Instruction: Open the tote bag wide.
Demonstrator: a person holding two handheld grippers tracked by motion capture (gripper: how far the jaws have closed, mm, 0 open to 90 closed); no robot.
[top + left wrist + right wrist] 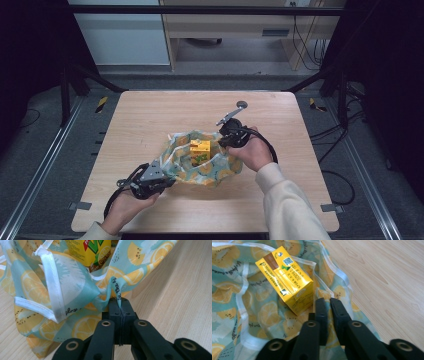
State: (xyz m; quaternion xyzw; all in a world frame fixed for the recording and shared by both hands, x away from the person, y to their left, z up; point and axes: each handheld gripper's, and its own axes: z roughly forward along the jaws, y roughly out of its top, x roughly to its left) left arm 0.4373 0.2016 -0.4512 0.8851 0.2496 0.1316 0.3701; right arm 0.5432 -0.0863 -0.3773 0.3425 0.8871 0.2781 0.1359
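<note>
The left gripper (162,176), low on the table (150,110), is clenched on a pinched fold of the lemon-print cloth bag (180,167) — fabric sticks up between its closed jaws. The bag lies mid-table, mouth open upward. Inside stands a yellow drink carton (199,152), long axis upright, top toward the ceiling. At the bag's right edge the right gripper (328,302) has its jaws nearly together with the bag's rim (325,296) between them — whether the pads press on it, I cannot tell.

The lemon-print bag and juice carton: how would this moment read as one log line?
left tool: shut on bag edge | right tool: closing on bag rim | carton: upright inside bag | bag: on table
</note>
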